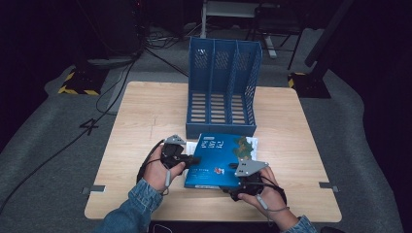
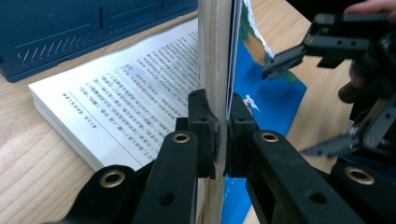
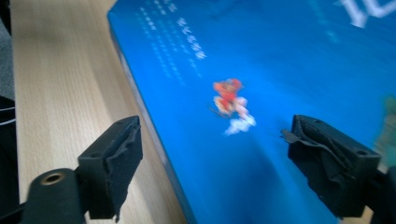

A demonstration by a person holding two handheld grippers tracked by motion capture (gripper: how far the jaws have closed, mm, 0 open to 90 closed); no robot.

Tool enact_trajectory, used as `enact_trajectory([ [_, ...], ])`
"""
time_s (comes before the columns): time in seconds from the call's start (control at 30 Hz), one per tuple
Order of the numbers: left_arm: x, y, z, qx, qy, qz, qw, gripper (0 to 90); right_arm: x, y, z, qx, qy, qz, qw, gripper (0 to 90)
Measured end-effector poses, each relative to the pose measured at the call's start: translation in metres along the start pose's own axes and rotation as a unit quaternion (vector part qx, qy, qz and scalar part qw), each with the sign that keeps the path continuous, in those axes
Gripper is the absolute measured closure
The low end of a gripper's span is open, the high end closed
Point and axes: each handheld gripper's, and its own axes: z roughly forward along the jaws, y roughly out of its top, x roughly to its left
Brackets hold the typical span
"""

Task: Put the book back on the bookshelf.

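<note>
Wooden table (image 1: 145, 107), grey carpet (image 1: 43, 141), dark room

Probably a recording lab: lone table (image 1: 145, 104) on grey carpet (image 1: 43, 136), floor cables (image 1: 116, 77), hazard-taped stands (image 1: 77, 82)

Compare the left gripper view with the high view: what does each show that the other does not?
Left gripper view alone: printed text on the open white pages, and the left gripper with its fingers shut on the raised blue book cover.

High view alone: the blue three-slot plastic file rack standing behind the book, the whole light wooden table, and denim sleeves.

Both: the blue-covered book, the right gripper, open.
</note>
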Motion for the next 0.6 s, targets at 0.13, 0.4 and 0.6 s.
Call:
enact_trajectory([
  [0.13, 0.0, 0.008, -0.001, 0.008, -0.014, -0.004, 0.9999, 84.2, 0.008, 0.007, 0.007, 0.004, 0.013, -0.021, 0.9997, 16.6],
  [0.4, 0.005, 0.018, 0.0, 0.022, -0.034, -0.015, 0.9991, 84.2, 0.023, 0.011, 0.022, 0.013, -0.018, -0.05, 0.9985, 7.0],
  [0.6, 0.006, 0.02, 0.002, 0.025, -0.036, -0.012, 0.999, 84.2, 0.029, 0.011, 0.031, 0.024, -0.074, -0.086, 0.9932, 4.1],
])
